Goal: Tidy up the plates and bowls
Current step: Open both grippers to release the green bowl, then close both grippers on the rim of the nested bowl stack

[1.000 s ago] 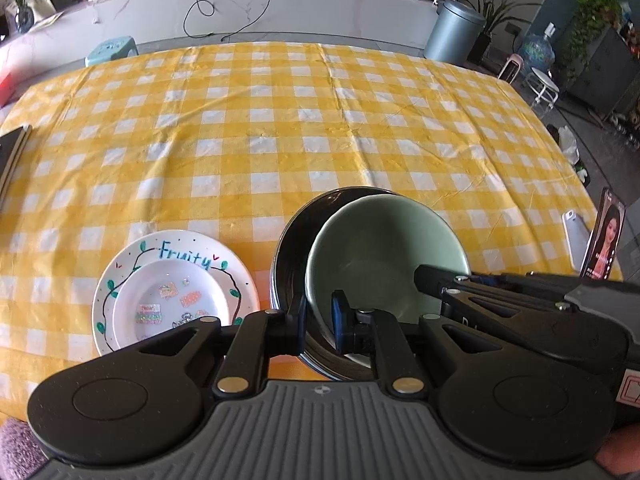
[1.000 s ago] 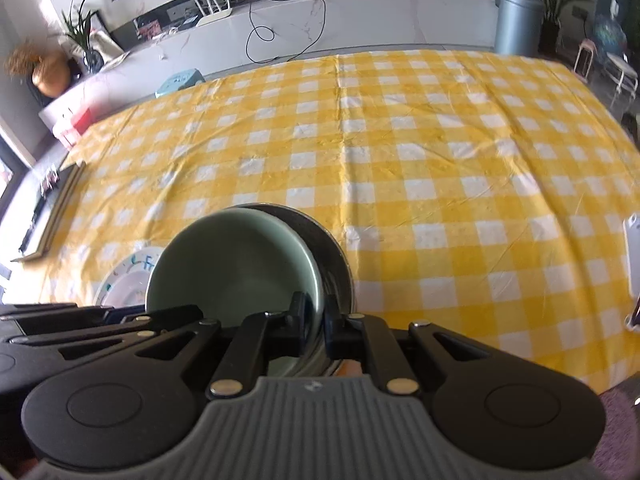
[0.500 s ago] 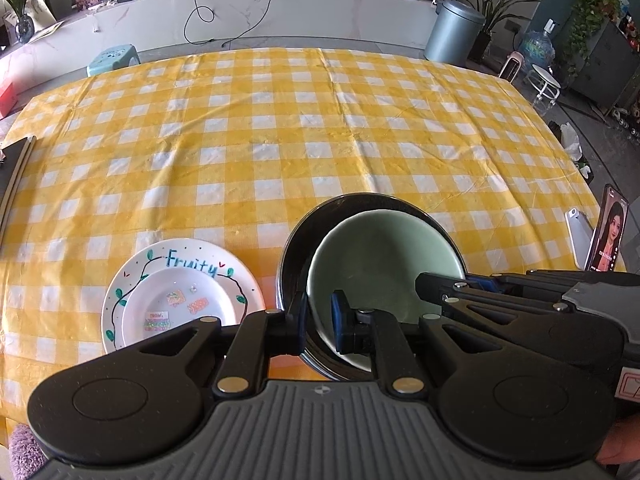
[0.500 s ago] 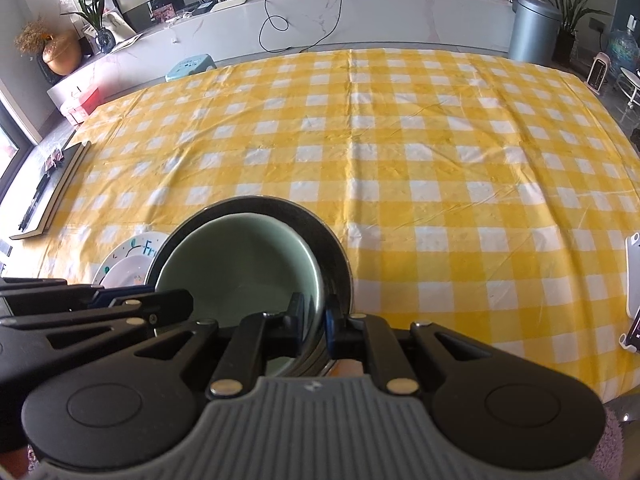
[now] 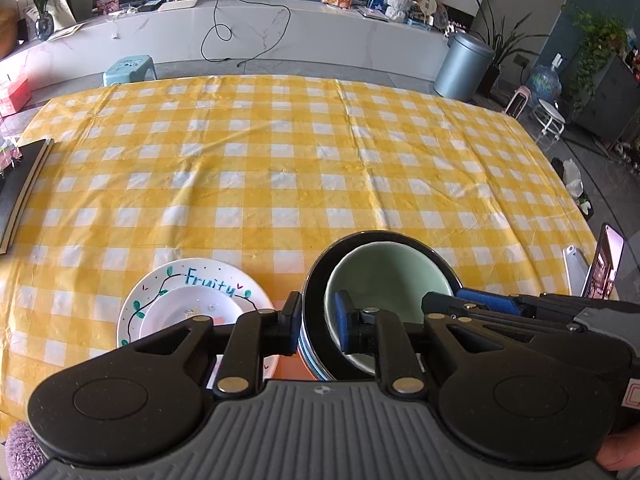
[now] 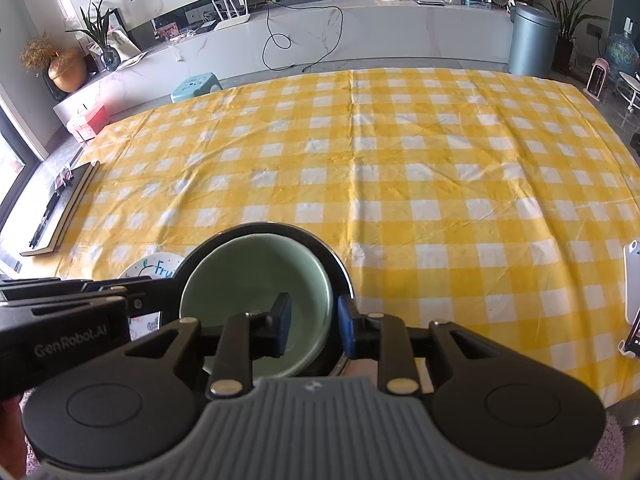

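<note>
Right wrist view first: our right gripper (image 6: 310,326) has let go. Half a second ago its jaws were clamped on the near rims of the nested bowls; now they stand parted, one pad inside the green bowl (image 6: 256,280), the other just outside the dark bowl (image 6: 340,276), with visible space on either side of the rims. In the left wrist view our left gripper (image 5: 318,322) has also eased: its jaws straddle the dark bowl's (image 5: 316,280) left wall, one pad outside it and one inside the green bowl (image 5: 388,276), with more gap than a second ago. We judge it released or nearly so, though we cannot tell whether a pad still touches.

The green bowl sits inside the dark one, and the pair appears to rest on the yellow checked desk (image 5: 280,160), near its front edge, just right of the "Fruity" plate (image 5: 160,292), which carries a smaller white plate (image 5: 188,308).

We take this to mean the bowls are stacked and set down; backing both grippers away looks like the next move.
</note>
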The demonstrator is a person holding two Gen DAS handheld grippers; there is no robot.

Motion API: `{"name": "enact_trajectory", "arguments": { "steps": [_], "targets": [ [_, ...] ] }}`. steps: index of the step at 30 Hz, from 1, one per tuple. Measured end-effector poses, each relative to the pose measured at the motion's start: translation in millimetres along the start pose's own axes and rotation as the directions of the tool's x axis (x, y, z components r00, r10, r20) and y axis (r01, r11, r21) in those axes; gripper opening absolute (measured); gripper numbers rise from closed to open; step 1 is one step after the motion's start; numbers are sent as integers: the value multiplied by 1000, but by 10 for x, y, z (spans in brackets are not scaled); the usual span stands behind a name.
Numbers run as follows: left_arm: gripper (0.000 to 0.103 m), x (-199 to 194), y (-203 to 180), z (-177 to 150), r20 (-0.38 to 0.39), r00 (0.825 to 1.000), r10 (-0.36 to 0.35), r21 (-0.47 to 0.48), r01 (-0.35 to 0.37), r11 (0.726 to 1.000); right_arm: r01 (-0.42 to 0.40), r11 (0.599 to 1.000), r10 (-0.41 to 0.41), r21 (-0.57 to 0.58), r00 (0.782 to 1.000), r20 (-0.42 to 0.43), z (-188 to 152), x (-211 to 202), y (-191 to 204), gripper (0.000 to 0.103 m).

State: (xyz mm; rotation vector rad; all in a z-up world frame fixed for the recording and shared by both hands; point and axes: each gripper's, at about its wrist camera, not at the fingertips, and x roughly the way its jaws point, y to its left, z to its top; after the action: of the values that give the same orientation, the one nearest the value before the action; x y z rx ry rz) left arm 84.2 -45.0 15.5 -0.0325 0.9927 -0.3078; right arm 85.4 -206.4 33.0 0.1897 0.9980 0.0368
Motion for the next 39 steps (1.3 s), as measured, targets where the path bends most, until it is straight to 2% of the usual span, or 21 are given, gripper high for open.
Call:
{"name": "enact_trajectory", "arguments": {
  "steps": [2, 7, 12, 15, 19, 25, 31, 36, 39],
  "targets": [
    [22, -31, 12, -16, 14, 1000, -2, -3, 2, 1000, -9, 1000, 9, 1, 1000, 6, -18, -11, 8, 32],
    [36, -130, 21, -46, 56, 998, -17, 1, 17, 1000, -17, 1000, 17, -1, 999, 30, -49, -76, 34, 41],
    [59, -208, 52, -85, 111, 994, -18, -2, 19, 1000, -23, 999, 22, 23, 997, 79, -67, -160, -14, 54],
    [66, -215, 117, -136, 142, 989, -30, -31, 35, 999, -37, 996, 29, 76, 994, 105, -96, -180, -110, 64],
    [72, -173, 233, -218, 176, 983, -53, -104, 72, 992, -41, 979, 16, 198, 992, 123, -158, -137, -290, 67],
    [73, -62, 358, -299, 175, 983, -55, -183, 87, 979, -43, 946, 7, 322, 994, 111, -266, -17, -485, 68],
    [73, 77, 438, -345, 153, 981, -117, -262, 154, 953, -113, 916, 93, 385, 993, 69, -319, 155, -550, 68],
    [73, 217, 446, -388, 117, 987, -111, -306, 142, 941, -154, 896, 147, 417, 988, 49, -336, 277, -580, 68],
    [74, 301, 460, -387, 96, 986, -136, -340, 161, 927, -180, 864, 188, 470, 982, 31, -366, 372, -662, 68]
  ]
}}
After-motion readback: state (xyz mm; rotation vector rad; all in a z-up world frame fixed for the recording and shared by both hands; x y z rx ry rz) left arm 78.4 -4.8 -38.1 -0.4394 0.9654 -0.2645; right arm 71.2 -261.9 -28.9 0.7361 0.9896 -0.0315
